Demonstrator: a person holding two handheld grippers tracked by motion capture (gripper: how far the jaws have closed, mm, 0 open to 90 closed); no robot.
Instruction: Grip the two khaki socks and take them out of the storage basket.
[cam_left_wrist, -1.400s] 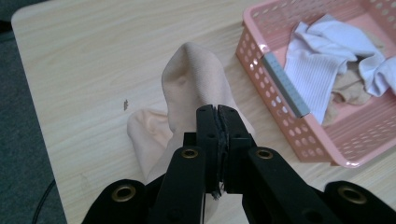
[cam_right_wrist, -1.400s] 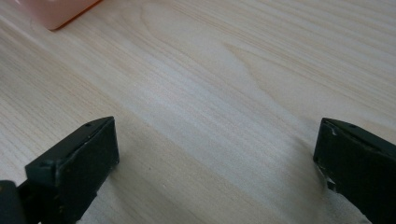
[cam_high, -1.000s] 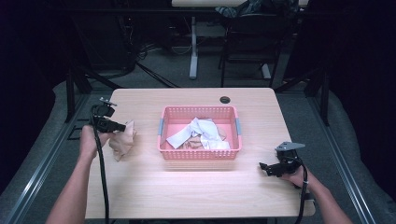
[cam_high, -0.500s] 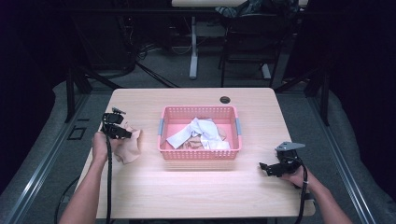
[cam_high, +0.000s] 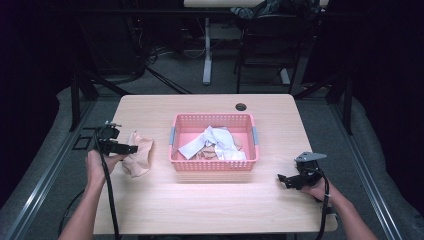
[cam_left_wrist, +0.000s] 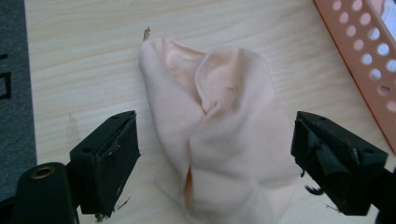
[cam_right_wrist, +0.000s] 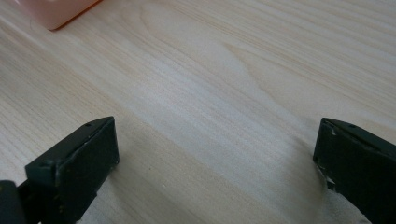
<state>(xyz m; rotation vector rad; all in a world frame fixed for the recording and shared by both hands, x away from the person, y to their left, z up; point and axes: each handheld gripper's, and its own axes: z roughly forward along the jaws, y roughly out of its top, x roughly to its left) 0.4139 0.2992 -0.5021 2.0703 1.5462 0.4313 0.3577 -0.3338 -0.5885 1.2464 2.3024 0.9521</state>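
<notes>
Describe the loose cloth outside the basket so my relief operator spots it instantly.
Start at the pink basket mid-table. Left of its end wall, the peach cloth lies crumpled on bare wood, between the open left gripper's jaws. Unlike the white cloths, it lies outside the basket.

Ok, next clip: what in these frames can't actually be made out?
- Basket contents: in the high view, the white cloths in the pink basket cover most of the beige pieces beneath; their count and kind can't be told.
- Beige cloth: the left gripper view's bottom edge cuts off its near end, and its folds hide what garment it is.
- Pink basket in the right gripper view: one blurred corner, cut by the top edge.
- Dark round spot on the table: too small to identify.
</notes>
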